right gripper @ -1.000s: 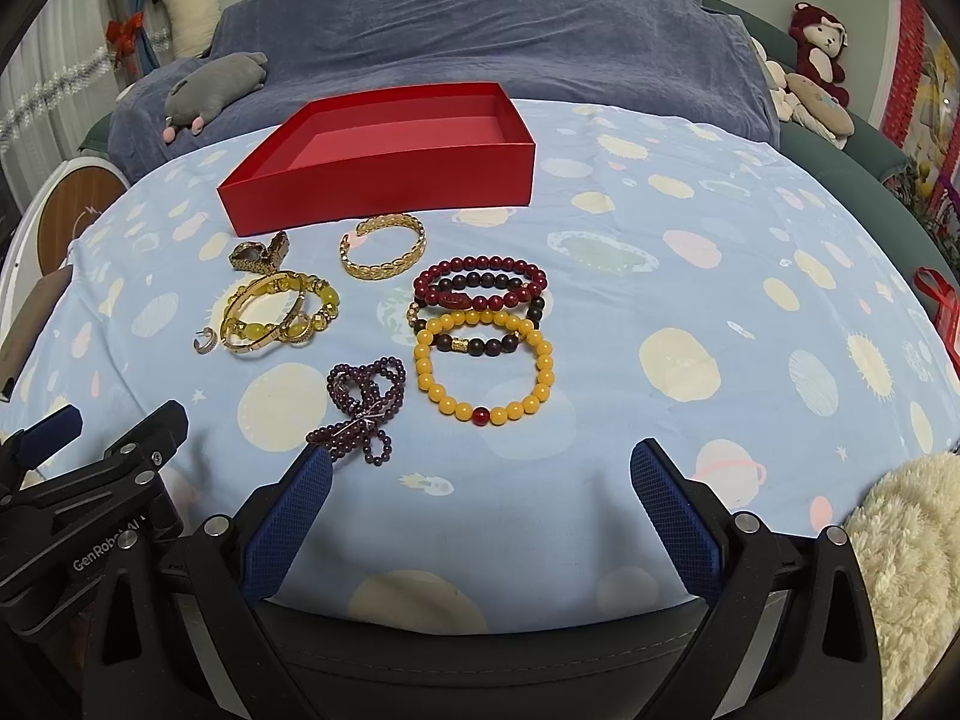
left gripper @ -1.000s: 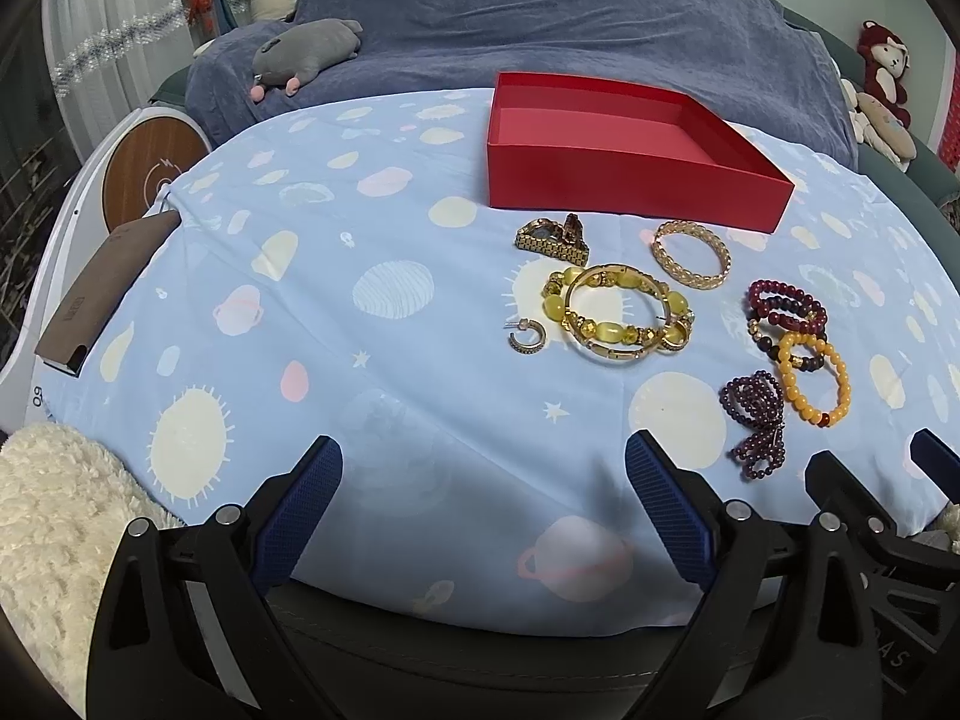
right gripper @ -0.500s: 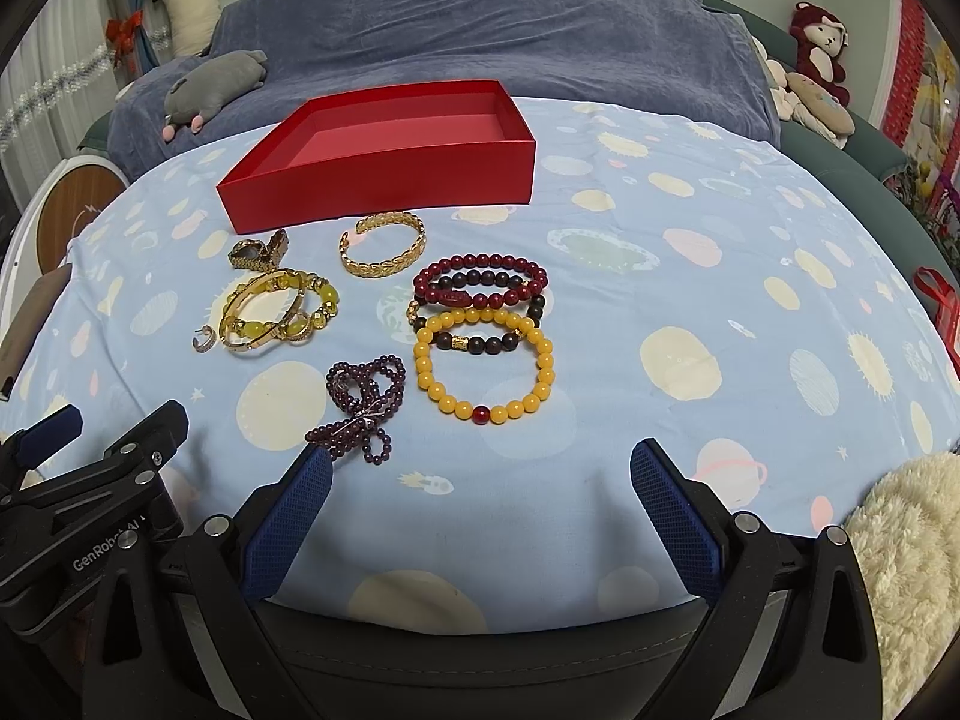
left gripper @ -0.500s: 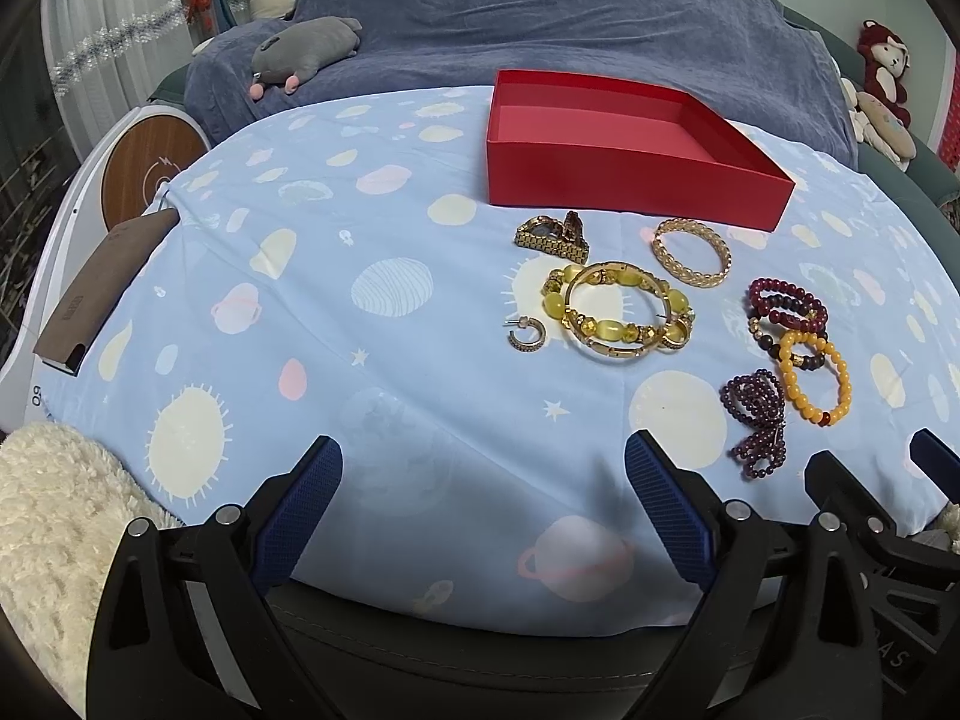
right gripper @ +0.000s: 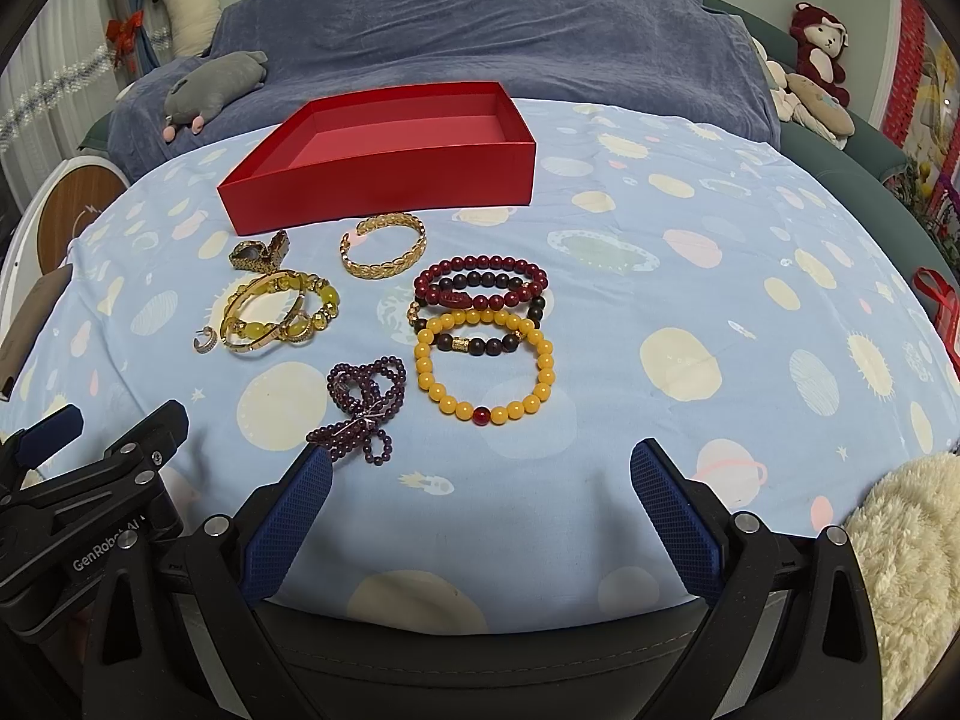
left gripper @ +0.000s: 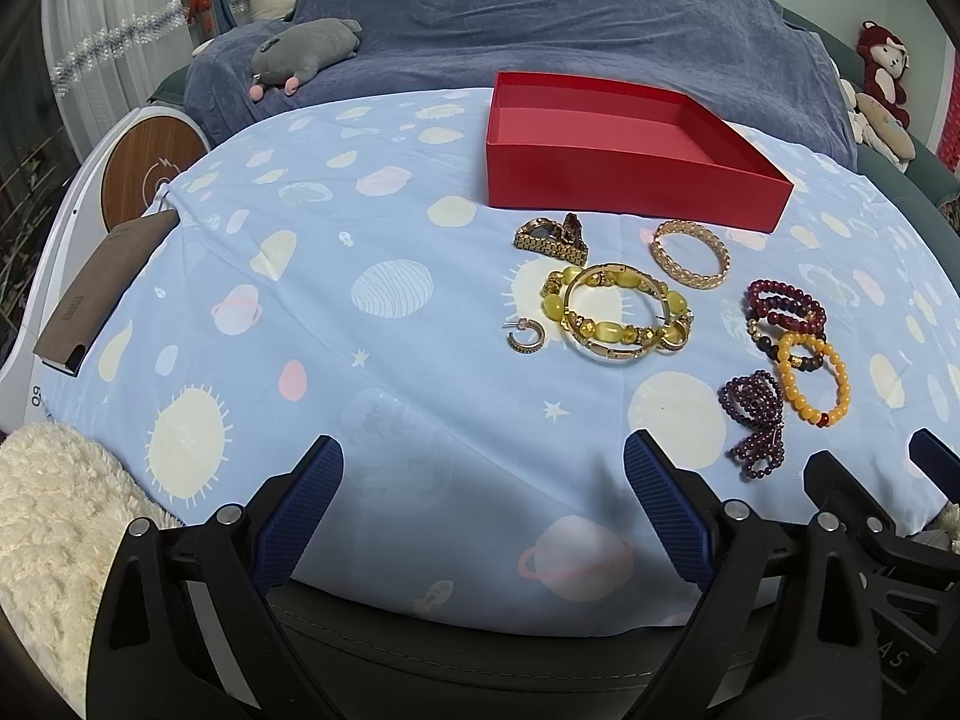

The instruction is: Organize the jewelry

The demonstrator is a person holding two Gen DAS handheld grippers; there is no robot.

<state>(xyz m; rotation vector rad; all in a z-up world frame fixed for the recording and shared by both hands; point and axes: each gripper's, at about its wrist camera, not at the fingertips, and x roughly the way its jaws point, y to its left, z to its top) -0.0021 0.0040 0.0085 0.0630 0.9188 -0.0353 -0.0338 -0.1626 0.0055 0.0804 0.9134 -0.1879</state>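
Both grippers sit low at the near edge of the cloth (right gripper: pixel 690 276), side by side. Left gripper (left gripper: pixel 483 510) fingers spread wide, holding nothing. Right gripper (right gripper: pixel 480 510) same, wide apart, empty. Red box (right gripper: pixel 384 174) at the far side, open, nothing inside. Jewelry lies loose on the cloth in front of it: watch (right gripper: pixel 259 253), gold bangle (right gripper: pixel 384 246), yellow-stone bangles (right gripper: pixel 273 318), small hoop earring (right gripper: pixel 205 341), dark red beads (right gripper: pixel 480 285), yellow beads (right gripper: pixel 486 369) overlapping black beads (right gripper: pixel 480 343), purple strand (right gripper: pixel 363 408) nearest right gripper.

A blue-covered sofa (right gripper: pixel 480 36) with plush toys stands behind the planet-print tablecloth (right gripper: pixel 690 276).
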